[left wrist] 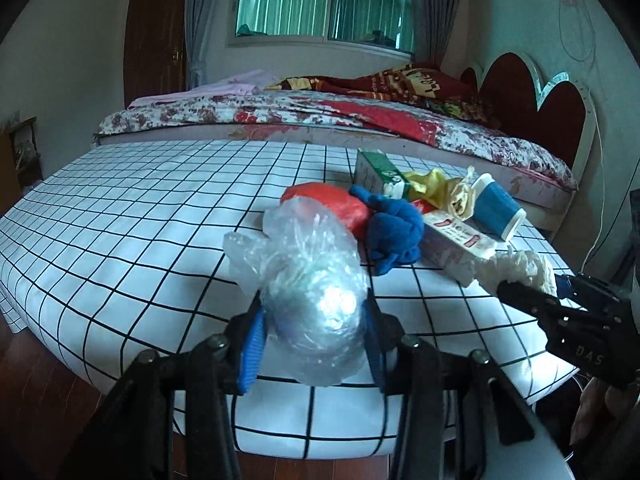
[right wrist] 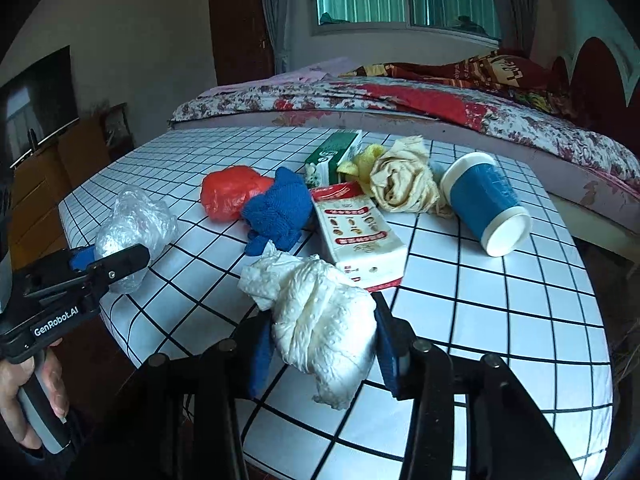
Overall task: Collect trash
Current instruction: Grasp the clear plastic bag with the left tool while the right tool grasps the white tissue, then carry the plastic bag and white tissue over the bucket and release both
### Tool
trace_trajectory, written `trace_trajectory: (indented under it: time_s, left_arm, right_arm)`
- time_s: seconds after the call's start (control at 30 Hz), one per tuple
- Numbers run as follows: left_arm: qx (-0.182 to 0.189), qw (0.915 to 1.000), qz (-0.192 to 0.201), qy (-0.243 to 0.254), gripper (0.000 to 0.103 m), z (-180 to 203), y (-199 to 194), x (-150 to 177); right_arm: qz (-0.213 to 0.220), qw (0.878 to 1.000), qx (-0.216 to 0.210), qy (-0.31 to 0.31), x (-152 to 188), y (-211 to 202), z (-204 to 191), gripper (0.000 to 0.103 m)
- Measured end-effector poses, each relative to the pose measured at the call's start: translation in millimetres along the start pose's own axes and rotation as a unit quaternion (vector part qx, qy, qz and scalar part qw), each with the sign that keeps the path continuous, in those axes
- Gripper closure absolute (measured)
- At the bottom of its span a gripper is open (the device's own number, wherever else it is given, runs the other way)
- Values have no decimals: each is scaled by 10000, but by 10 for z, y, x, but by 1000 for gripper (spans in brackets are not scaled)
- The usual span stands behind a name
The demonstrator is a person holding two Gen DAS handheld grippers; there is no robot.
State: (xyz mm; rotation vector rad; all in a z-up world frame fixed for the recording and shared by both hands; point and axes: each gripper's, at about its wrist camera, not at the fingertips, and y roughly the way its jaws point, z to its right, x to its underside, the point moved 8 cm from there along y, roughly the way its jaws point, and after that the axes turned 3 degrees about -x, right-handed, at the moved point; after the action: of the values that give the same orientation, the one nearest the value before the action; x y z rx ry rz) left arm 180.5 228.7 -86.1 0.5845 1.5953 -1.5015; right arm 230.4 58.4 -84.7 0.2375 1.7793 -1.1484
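Note:
My left gripper (left wrist: 314, 336) is shut on a crumpled clear plastic bag (left wrist: 308, 280), held above the near edge of the checked table (left wrist: 140, 220); it also shows in the right wrist view (right wrist: 132, 228). My right gripper (right wrist: 324, 344) is shut on a wad of white tissue (right wrist: 320, 312), seen at the right in the left wrist view (left wrist: 520, 270). On the table lie a red plastic bag (right wrist: 232, 192), a blue cloth (right wrist: 278, 212), a red-and-white carton (right wrist: 360, 236), a green-and-white box (right wrist: 332, 152), a yellow wrapper (right wrist: 360, 162), beige crumpled paper (right wrist: 404, 180) and a tipped blue paper cup (right wrist: 486, 200).
A bed with a floral cover (left wrist: 320, 116) stands right behind the table. A red headboard (left wrist: 532, 96) is at the right. A wooden cabinet (right wrist: 52, 176) stands at the left. The floor (left wrist: 36, 380) below is dark wood.

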Motion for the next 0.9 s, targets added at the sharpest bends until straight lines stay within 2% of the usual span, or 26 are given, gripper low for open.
trace_trajectory:
  time_s: [0.13,0.43,0.9]
  left_arm:
    - [217,9994,179,181,58,300,-164,-47]
    - [868,9929,416,706,58,1200,-437,-68]
    - [1924,9688,395,1510,58,2564,-745,201]
  right_arm:
    - [261,9992,291,59,1,-333,215,57]
    - [471,9938,933,392,185,-1000,870,57]
    - [675,9736,1891,1084,714,-1997,1811,57]
